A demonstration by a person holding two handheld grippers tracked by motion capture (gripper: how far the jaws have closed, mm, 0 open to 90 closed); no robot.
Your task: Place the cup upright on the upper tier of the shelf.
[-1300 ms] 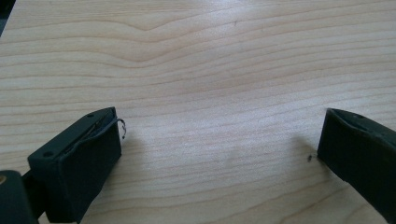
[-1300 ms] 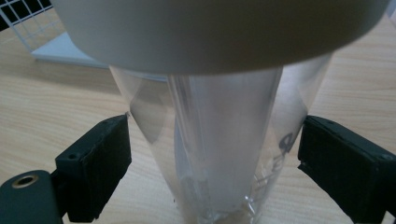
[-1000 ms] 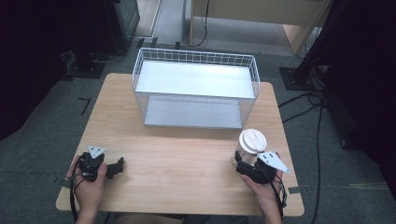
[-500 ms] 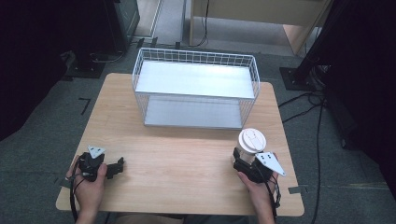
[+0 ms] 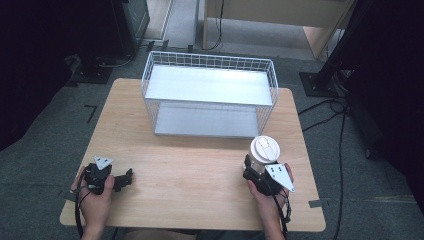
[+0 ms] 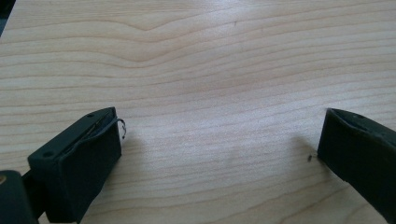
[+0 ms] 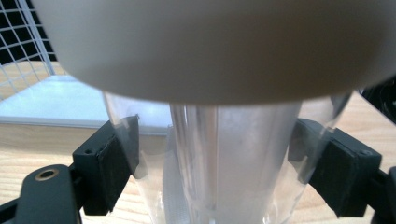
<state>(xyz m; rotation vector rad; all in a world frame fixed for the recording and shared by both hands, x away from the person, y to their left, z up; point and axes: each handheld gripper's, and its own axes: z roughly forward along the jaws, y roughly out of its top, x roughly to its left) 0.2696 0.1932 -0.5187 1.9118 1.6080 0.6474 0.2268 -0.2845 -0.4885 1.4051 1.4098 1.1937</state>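
A clear plastic cup (image 5: 262, 159) with a white lid (image 5: 265, 148) stands upright near the table's right front. My right gripper (image 5: 255, 169) is shut on it. In the right gripper view both black pads (image 7: 122, 158) press the cup (image 7: 233, 154) on its sides just under the lid, and my right gripper (image 7: 219, 163) holds it centred. My left gripper (image 5: 126, 178) rests low at the table's left front, its jaws pointing right. My left gripper (image 6: 219, 149) is open, with bare wood between its fingers (image 6: 88, 158).
A white wire basket (image 5: 210, 61) with a pale solid floor stands at the back middle of the wooden table (image 5: 200, 165), just beyond the cup. Cables and stand bases lie on the grey floor around the table.
The right gripper and the cup have shifted slightly left, and the lid looks a little larger, as if raised. The left gripper has stayed put.
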